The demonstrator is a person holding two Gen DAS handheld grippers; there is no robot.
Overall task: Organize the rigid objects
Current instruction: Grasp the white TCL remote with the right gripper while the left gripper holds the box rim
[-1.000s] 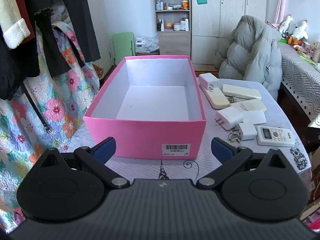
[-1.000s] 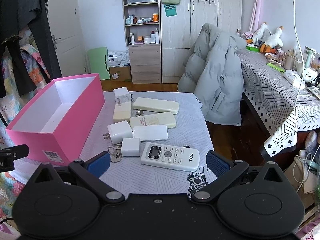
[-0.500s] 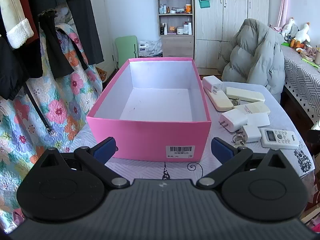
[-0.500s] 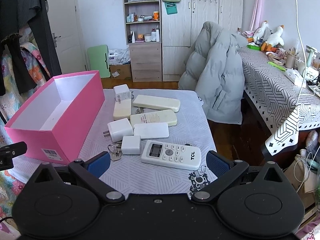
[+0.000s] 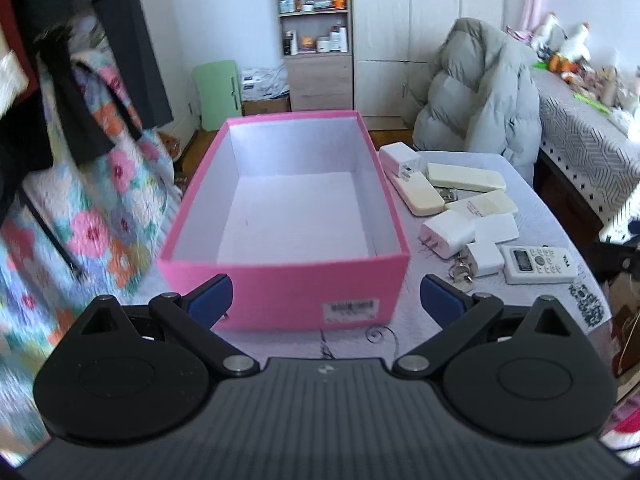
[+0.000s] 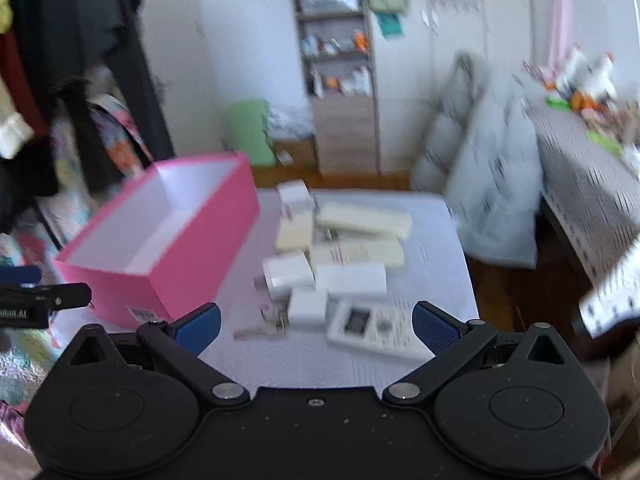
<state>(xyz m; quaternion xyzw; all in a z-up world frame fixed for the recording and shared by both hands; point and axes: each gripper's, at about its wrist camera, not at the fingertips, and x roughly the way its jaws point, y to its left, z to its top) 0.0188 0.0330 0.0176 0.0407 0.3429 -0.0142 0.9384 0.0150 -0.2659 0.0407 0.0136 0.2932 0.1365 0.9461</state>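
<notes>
An empty pink box (image 5: 280, 292) stands on the table's left side; it also shows in the right wrist view (image 6: 188, 248). To its right lie several white and cream objects: a TCL remote (image 5: 540, 264) (image 6: 376, 330), chargers (image 5: 446, 232) (image 6: 290, 274), cream remotes (image 5: 464, 176) (image 6: 362, 220) and keys (image 5: 460, 274) (image 6: 272, 322). My left gripper (image 5: 324, 300) is open and empty in front of the box. My right gripper (image 6: 316, 324) is open and empty above the near chargers and remote. The right wrist view is blurred.
The table (image 5: 552, 216) has a pale quilted cloth. A grey puffer jacket (image 5: 484, 88) hangs on a chair behind it. Clothes and a floral quilt (image 5: 92, 200) hang at the left. A patterned desk (image 5: 592, 148) stands at the right. Shelves (image 5: 316, 36) line the back wall.
My right gripper has moved forward and left over the objects, which now sit closer and blurred. My left gripper has risen a little, looking further down into the box.
</notes>
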